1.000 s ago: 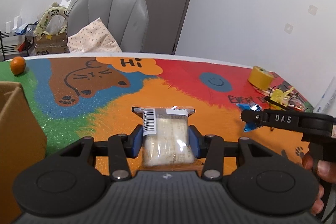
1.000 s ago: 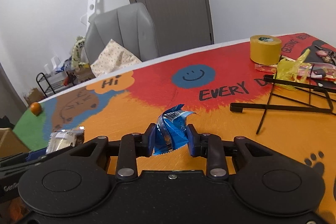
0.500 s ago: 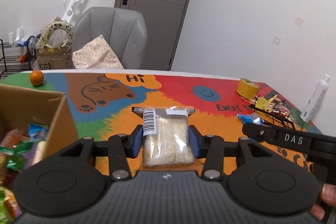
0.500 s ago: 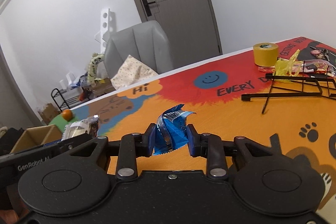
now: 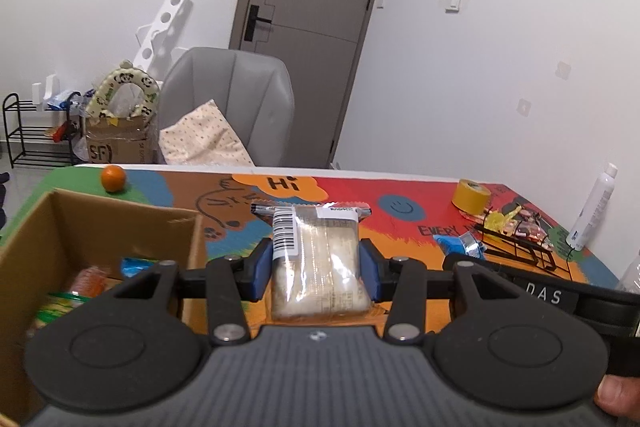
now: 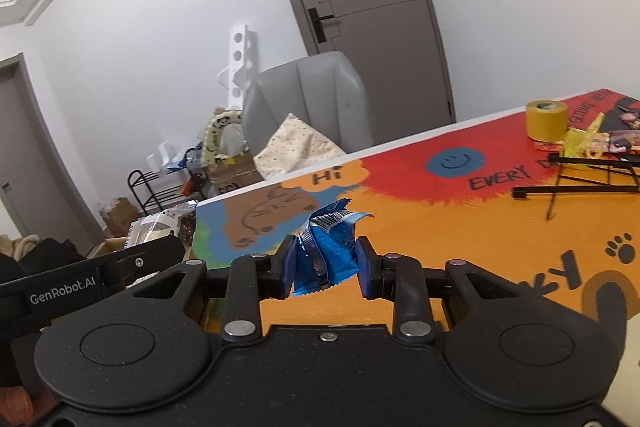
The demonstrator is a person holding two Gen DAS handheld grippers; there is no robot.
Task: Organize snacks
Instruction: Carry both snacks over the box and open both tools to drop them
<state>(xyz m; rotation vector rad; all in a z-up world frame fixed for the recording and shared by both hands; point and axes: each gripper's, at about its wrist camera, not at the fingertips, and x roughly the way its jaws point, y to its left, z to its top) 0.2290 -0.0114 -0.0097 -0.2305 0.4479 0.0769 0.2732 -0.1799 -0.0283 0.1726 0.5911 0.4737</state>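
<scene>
My left gripper (image 5: 314,269) is shut on a clear-wrapped pale snack pack (image 5: 316,267) with a barcode label, held above the table just right of an open cardboard box (image 5: 120,227) that holds several snacks. My right gripper (image 6: 324,263) is shut on a crumpled blue snack packet (image 6: 326,255), held above the orange part of the table. The blue packet also shows in the left wrist view (image 5: 460,245), and the clear pack in the right wrist view (image 6: 160,227).
The table has a colourful mat (image 5: 400,227). On it are an orange fruit (image 5: 113,178), a yellow tape roll (image 5: 472,195), a black wire rack (image 6: 576,179) with yellow wrappers, and a white bottle (image 5: 592,211). A grey chair (image 5: 228,99) stands behind.
Both grippers have risen and moved left with their snacks. The cardboard box has come further into the left wrist view, showing the snacks inside.
</scene>
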